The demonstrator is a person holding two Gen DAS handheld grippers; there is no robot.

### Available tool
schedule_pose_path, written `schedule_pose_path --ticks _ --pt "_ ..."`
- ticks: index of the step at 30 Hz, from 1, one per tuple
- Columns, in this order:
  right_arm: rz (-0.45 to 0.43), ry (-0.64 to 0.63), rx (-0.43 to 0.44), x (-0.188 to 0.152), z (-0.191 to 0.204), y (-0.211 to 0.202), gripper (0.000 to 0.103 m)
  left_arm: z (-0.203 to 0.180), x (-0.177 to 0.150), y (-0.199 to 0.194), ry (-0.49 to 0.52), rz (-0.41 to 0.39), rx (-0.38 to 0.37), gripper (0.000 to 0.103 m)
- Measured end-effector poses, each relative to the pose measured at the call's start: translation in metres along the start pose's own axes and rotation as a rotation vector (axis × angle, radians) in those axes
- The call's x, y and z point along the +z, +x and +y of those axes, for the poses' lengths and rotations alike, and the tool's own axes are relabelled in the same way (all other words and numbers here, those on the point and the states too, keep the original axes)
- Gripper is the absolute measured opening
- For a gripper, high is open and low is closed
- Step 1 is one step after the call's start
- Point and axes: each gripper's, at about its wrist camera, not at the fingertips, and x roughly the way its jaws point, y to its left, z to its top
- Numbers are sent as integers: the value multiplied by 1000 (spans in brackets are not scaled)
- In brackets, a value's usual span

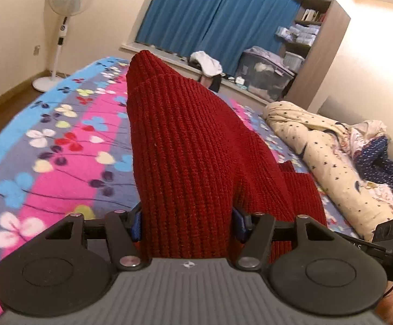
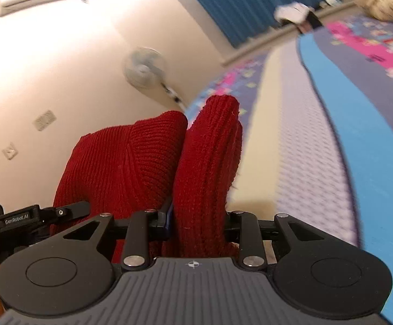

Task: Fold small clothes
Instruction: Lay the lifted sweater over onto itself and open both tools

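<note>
A dark red ribbed knit garment (image 1: 185, 140) fills the middle of the left wrist view and rises in a peak above the flowered bedspread (image 1: 61, 140). My left gripper (image 1: 187, 224) is shut on a thick bunch of it, blue pads pressing both sides. In the right wrist view my right gripper (image 2: 199, 222) is shut on another bunched part of the red garment (image 2: 207, 162), which stands up between the fingers. More of the knit hangs to the left there. The fingertips are hidden by the cloth in both views.
A cream star-print quilt (image 1: 326, 151) and a navy dotted cloth (image 1: 380, 162) lie heaped at the bed's right. A standing fan (image 1: 66, 13) is at the far left corner, with blue curtains (image 1: 218, 13), a storage box (image 1: 266, 73) and shelves beyond the bed.
</note>
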Motion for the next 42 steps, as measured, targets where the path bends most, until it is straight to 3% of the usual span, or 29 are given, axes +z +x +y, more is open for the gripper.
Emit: schedule_pose_path --ticks 3,4,6,9,11,13,15,22,25,29,32,35,38,42 --pt "91 2 -50 -4 -2 25 35 24 -3 12 -32 56 110 73" --pt "108 -14 -112 -7 -3 30 35 31 -5 11 -46 42 185 73" --pt "113 -44 -237 -7 -5 30 37 36 -1 2 -77 -5 238 73" --pt "67 -30 -292 0 -9 13 37 29 4 -20 -99 -59 191 75" --pt "23 -31 -310 7 -7 -8 37 14 3 -34 -41 -67 186 77" --pt "-9 -58 -324 13 2 -24 44 -6 0 -45 45 -66 209 86" --pt "-40 -118 -348 16 16 -43 48 -24 -5 -60 107 -66 256 86" --pt "-145 -308 -375 -17 92 -120 89 -64 -45 -134 147 -109 319 89" --pt "-173 -391 -385 -46 123 -149 91 -87 -71 -170 215 -170 340 102" --pt "-221 -445 -417 -84 149 -184 95 -115 -109 -208 316 -202 357 102" --pt "-198 -431 -421 -109 154 -202 97 -125 -141 -225 309 -214 386 102" --pt "-170 -447 -440 -123 161 -211 97 -135 -171 -233 304 -193 373 102" --pt "-179 -427 -432 -133 165 -220 100 -138 -194 -233 278 -151 411 102" --pt "-130 -417 -434 -143 165 -212 100 -129 -201 -225 209 -66 422 102"
